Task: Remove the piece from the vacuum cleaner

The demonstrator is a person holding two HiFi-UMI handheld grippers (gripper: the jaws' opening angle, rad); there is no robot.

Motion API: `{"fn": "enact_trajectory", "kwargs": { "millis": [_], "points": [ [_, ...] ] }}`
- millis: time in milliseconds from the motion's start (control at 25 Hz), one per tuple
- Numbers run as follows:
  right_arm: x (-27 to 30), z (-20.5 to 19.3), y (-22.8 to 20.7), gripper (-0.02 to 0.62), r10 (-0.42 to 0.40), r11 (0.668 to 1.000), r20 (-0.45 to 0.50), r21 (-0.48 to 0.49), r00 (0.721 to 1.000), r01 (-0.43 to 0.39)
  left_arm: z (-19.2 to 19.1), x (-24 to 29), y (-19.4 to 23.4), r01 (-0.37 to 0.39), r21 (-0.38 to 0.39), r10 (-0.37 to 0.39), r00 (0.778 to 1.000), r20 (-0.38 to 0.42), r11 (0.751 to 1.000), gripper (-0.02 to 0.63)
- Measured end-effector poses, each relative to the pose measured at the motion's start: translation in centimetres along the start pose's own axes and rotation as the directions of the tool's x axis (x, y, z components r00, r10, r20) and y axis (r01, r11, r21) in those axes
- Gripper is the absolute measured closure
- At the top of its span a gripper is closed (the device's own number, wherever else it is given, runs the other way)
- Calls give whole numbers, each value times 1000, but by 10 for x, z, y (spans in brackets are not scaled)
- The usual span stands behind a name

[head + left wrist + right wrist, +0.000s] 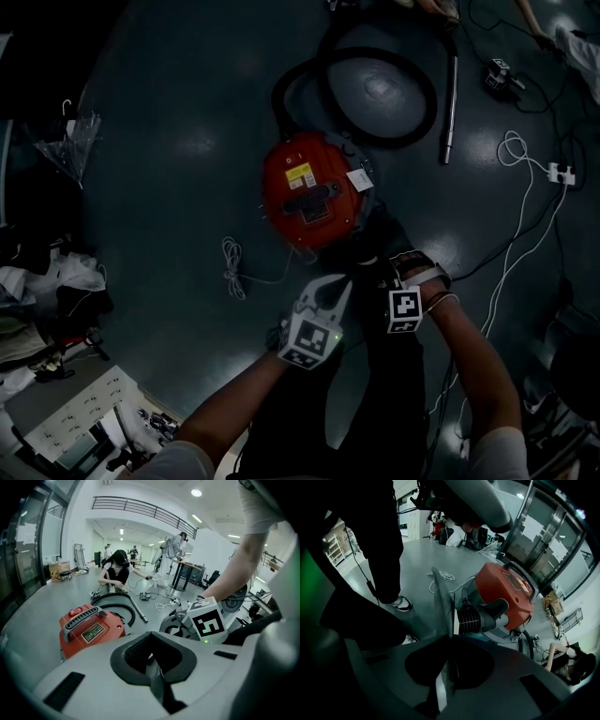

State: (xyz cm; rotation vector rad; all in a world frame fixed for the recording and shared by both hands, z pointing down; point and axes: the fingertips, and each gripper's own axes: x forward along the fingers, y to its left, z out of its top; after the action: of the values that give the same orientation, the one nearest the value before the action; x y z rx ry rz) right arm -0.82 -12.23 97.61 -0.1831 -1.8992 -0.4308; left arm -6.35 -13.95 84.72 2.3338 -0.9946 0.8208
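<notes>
The piece (442,602), a thin flat plate seen edge-on, stands at the near end of the red vacuum (314,192), just beside the ribbed black cuff (471,619). The vacuum sits on the dark floor (187,141), right in front of both grippers.

This looks like the grab before the pull. My call is to draw the plate straight out along its own flat, with no twisting, because something this thin could bend or slip sideways. The vacuum may well slide along with the pull, so bracing the red body with the free gripper seems wise.

Now the jaws. The right gripper (447,641) points steeply down with its jaws nearly together, pinching that plate at its lower edge. The left gripper (153,660) hangs just short of the vacuum with its jaws together, holding nothing and touching nothing.
</notes>
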Motion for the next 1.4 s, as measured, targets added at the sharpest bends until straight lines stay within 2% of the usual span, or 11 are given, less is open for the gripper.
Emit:
{"fn": "enact_trajectory", "kwargs": {
  "millis": [160,360,520,640,800,1120,1400],
  "points": [
    [-2,3,2,558,8,1000,-23,-29,1000,-8,-3,-5,-3,8,-4,-8,1000,-1,1000,600],
    [-4,5,31,558,82,994,-38,-70,996,-85,-7,-9,-6,13,-8,-13,1000,-2,1000,600],
    [-21,2,28,558,56,996,-31,74,998,-54,0,-19,-10,22,-5,-22,1000,8,1000,600],
    [-53,14,21,558,30,983,0,181,1000,-29,11,-37,-17,31,5,-31,999,16,999,600],
    [-119,42,17,558,-13,955,30,296,999,3,43,-82,-34,44,26,-45,998,43,999,600],
    [-264,114,27,558,-125,901,28,422,992,102,115,-206,-84,94,93,-104,988,113,991,600],
    [-390,174,38,558,-238,797,12,573,971,188,184,-314,-131,144,102,-161,969,187,984,600]
  ]
}}
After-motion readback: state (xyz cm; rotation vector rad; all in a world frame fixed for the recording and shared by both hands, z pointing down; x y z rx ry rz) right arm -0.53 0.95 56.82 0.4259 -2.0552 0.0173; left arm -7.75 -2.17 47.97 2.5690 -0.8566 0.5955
